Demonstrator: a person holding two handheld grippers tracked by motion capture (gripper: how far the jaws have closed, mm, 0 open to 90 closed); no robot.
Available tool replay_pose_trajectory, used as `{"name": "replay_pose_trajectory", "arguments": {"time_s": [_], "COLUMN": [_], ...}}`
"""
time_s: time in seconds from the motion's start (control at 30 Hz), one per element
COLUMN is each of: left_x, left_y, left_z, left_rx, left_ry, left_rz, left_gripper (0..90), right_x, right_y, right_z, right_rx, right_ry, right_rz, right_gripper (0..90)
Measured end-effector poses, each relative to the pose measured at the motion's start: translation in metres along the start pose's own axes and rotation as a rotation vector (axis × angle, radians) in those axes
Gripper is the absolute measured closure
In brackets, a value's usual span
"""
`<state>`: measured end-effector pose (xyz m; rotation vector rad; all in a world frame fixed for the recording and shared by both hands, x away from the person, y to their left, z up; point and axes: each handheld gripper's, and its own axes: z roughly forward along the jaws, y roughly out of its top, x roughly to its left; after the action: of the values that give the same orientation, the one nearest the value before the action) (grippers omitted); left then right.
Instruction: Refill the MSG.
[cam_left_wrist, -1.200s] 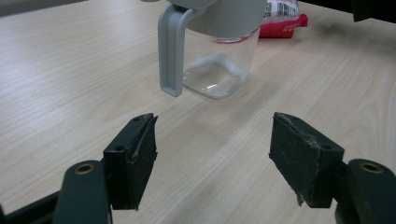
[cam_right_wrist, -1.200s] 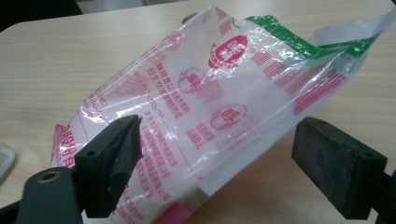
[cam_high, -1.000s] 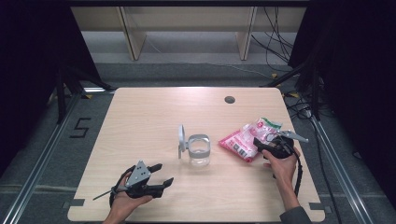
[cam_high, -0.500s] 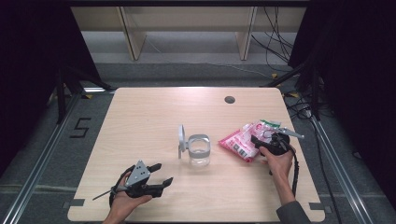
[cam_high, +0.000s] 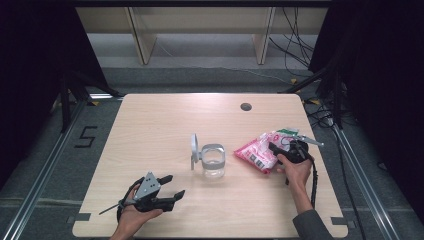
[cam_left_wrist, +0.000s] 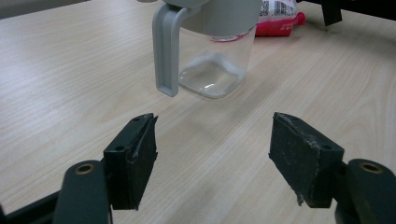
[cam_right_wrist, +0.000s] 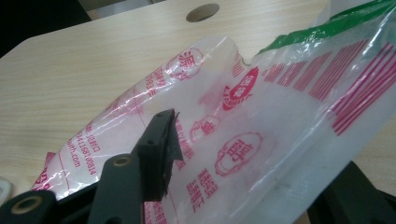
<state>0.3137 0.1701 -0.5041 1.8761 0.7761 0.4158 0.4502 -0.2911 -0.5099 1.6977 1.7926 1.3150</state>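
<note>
The left gripper rested low at the near left part of the table, its jaws spread wide with nothing between them. Ahead of those jaws, a little way off, stood a clear jar with a grey collar, its grey lid hanging open on the side nearer this gripper. Beyond the jar, to its right, lay a pink-and-white plastic bag with red print. The right gripper sat at that bag's right end. Its jaws had just been closing, and the bag lay between them: one black pad stood against the film on the left, while the other jaw was hidden behind the plastic. Whether the pads already pinched the bag could not be told.
</note>
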Motion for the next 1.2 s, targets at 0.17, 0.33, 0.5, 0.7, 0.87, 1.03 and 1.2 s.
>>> {"name": "replay_pose_trajectory", "arguments": {"time_s": [0.17,0.33,0.5,0.7,0.87,1.03,1.2], "left_x": [0.0,0.0,0.0,0.0,0.0,0.001,0.003], "left_y": [-0.001,-0.001,-0.001,-0.001,0.0,-0.001,-0.001], "left_z": [0.0,0.0,0.0,-0.001,-0.002,-0.003,-0.004], "left_rx": [-0.003,0.001,-0.001,-0.006,-0.009,-0.006,-0.009], "left_ry": [-0.006,-0.001,-0.001,0.0,-0.001,0.007,0.006], "left_rz": [-0.004,0.004,0.001,-0.007,-0.008,-0.004,-0.008], "left_gripper": [30.9,31.0,31.1,31.2,31.2,31.2,31.2], "right_x": [-0.003,-0.002,-0.005,0.001,0.012,0.026,0.045], "right_y": [0.001,0.0,0.001,0.002,0.005,0.007,0.004], "right_z": [0.001,0.002,0.001,-0.002,-0.014,-0.028,-0.042], "right_rx": [0.001,-0.02,-0.036,-0.058,-0.097,-0.099,-0.124], "right_ry": [0.007,0.03,0.029,0.03,0.077,0.103,0.125], "right_rz": [-0.051,0.023,-0.047,-0.082,-0.142,-0.198,-0.225], "right_gripper": [64.8,82.7,90.0,90.0,90.0,90.0,90.0]}}
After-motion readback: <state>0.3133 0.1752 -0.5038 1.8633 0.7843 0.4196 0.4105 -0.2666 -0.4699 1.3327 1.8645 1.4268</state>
